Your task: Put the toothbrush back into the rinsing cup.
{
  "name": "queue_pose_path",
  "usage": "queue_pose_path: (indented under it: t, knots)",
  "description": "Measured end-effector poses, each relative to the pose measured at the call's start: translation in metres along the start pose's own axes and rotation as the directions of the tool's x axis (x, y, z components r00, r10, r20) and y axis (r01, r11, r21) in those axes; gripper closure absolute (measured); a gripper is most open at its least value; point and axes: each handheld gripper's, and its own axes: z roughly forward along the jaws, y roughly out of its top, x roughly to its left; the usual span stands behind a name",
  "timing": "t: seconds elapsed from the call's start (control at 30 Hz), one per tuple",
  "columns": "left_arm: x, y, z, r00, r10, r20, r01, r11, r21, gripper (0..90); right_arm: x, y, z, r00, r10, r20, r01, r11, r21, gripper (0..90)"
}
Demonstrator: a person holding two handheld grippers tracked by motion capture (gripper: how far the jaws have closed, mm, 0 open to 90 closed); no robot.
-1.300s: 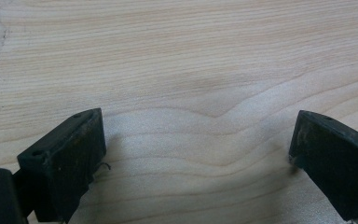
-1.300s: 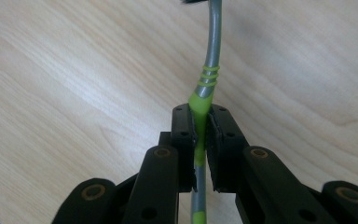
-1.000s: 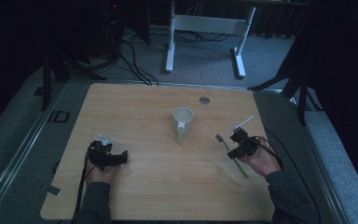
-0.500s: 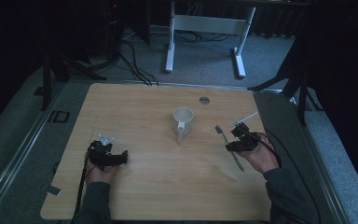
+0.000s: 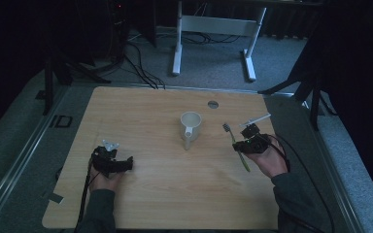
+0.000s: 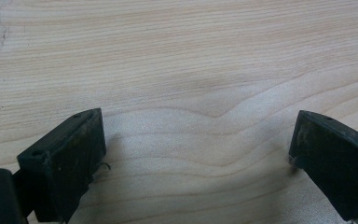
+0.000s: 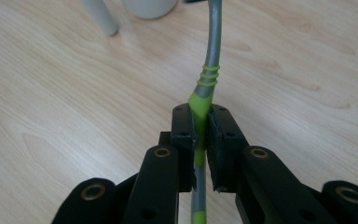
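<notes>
Right tongs (image 7: 200, 135) clenched on a grey-green plastic toothbrush (image 7: 204, 88), carrying it toward the white ceramic mug (image 5: 191, 127) at ten o'clock; left tongs (image 6: 196, 154) released.

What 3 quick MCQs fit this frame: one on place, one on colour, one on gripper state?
1. Where is the white mug relative to the right gripper?
A. to its left in the high view
B. to its right
C. between its jaws

2. What colours is the toothbrush handle?
A. red and white
B. grey and green
C. all black

3. How does the left gripper stand?
A. shut on the mug
B. shut on the toothbrush
C. open over bare table

Key: 1 A, the mug stands mid-table, left of the right hand's gripper. 2 B, a grey shaft with green grip shows between the shut jaws. 3 C, its jaws stand wide apart with just wood between them.
</notes>
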Motion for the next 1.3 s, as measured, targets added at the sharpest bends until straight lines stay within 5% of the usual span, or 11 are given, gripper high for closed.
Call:
queue_pose_path:
  t: [0.73, 1.3]
  knots:
    - [0.0, 0.0, 0.0, 1.0, 0.0, 0.0, 0.0, 1.0, 0.0, 3.9, 0.005, 0.01, -0.006, 1.0, 0.001, 0.009, 0.0, 0.988, -0.155, 81.8]
    - [0.0, 0.0, 0.0, 1.0, 0.001, 0.001, -0.001, 1.0, 0.001, 3.8, 0.01, 0.016, -0.009, 0.9999, -0.003, 0.015, 0.007, 0.965, -0.262, 81.9]
